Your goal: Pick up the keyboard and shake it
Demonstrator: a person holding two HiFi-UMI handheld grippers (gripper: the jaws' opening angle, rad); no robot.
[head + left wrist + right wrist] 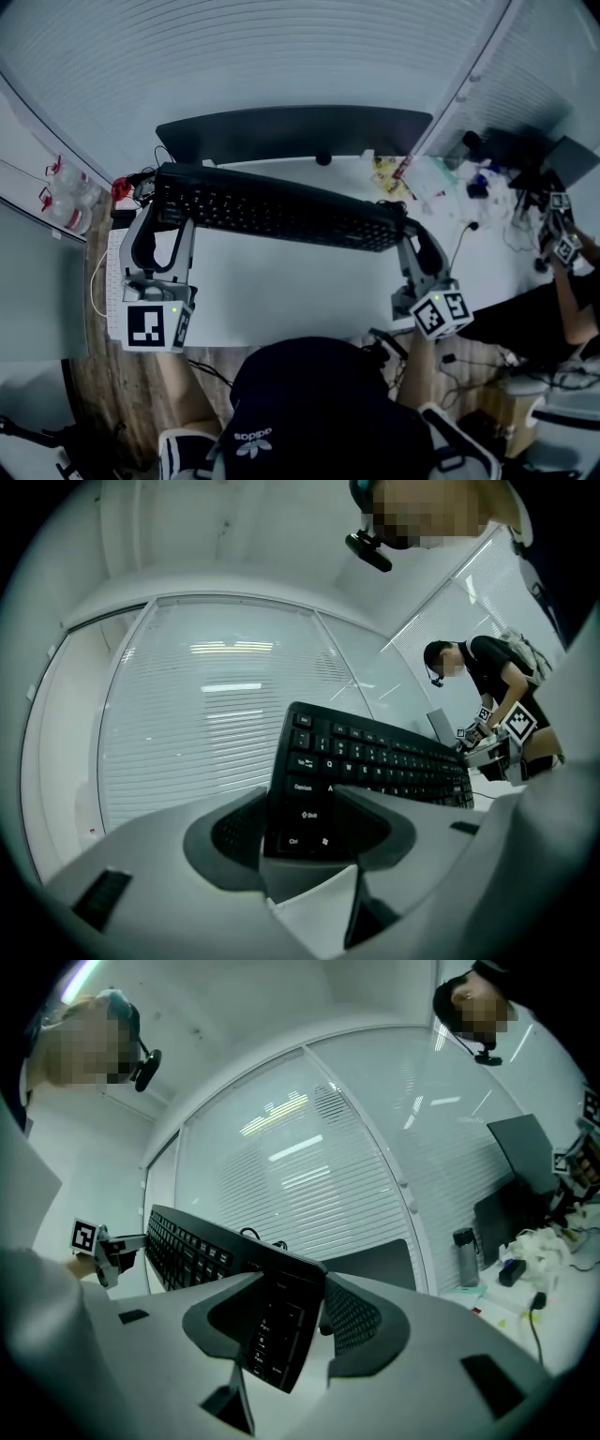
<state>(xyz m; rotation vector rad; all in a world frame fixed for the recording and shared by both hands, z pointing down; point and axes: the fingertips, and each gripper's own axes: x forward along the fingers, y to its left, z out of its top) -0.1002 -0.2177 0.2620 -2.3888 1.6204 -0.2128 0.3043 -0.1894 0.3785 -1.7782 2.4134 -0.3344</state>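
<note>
A black keyboard (281, 211) is off the white desk (281, 291), tilted so its left end is higher in the head view. My left gripper (164, 208) is shut on its left end, and the jaws clamp the Ctrl and Shift corner of the keyboard (375, 757) in the left gripper view, where that gripper (305, 822) fills the foreground. My right gripper (410, 234) is shut on the right end. In the right gripper view the keyboard (187, 1241) runs edge-on away from that gripper (286, 1321), pinched between both pads.
A dark monitor (295, 131) stands at the desk's back edge, just behind the keyboard. Bottles (66, 197) sit at far left. Clutter and cables (487, 178) cover the desk's right end, where another person (572, 281) holds marker-cube grippers. Glass walls with blinds surround the desk.
</note>
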